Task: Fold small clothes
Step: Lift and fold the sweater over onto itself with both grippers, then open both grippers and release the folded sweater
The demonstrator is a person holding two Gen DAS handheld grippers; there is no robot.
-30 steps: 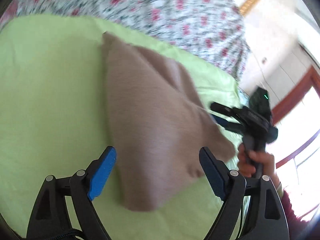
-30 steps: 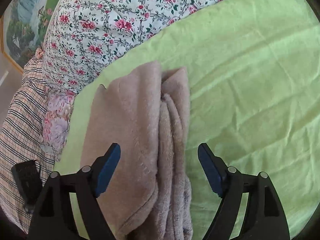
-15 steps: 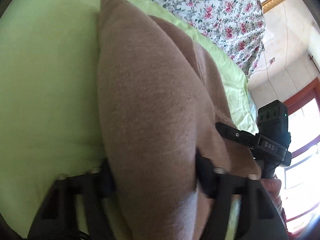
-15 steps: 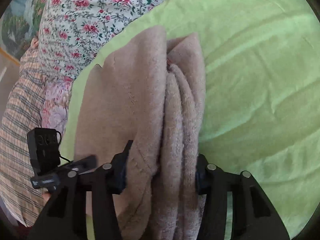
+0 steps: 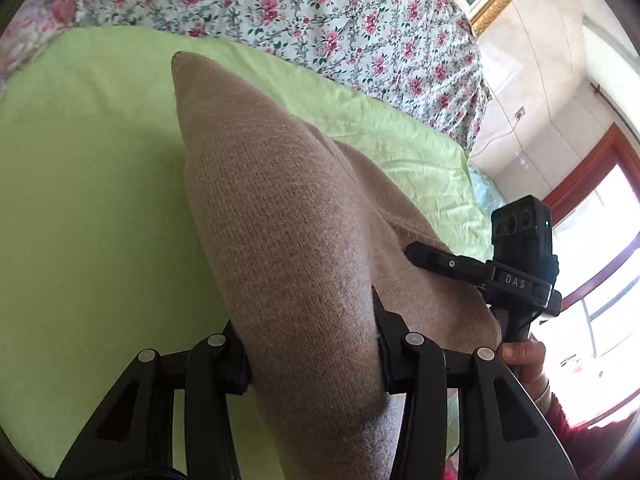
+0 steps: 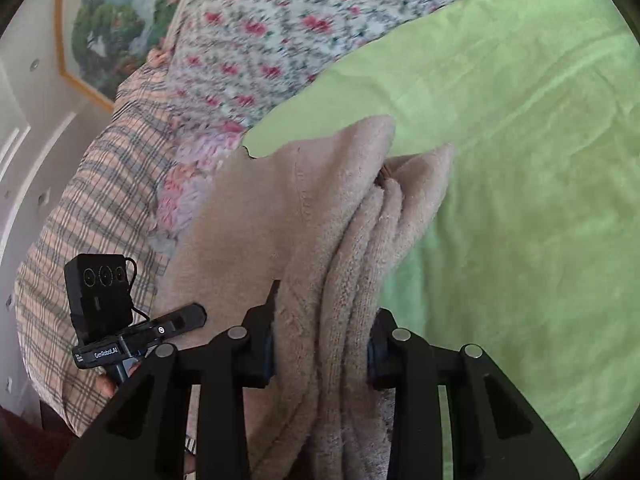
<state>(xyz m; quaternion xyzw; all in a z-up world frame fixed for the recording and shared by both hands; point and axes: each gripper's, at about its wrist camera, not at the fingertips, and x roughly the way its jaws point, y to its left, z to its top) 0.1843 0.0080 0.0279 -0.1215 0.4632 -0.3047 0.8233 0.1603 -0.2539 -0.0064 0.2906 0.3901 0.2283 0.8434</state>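
One beige knit garment (image 5: pixel 288 240) on the green sheet (image 5: pixel 88 208) of the bed, and two grippers on it: left gripper (image 5: pixel 312 344) jaws closing on a thick fold, pads pressed into the knit; right gripper (image 6: pixel 320 344) jaws closing on the bunched edge beside it. One floral quilt (image 5: pixel 320 20) behind, one plaid cloth (image 6: pixel 80 220) at the side
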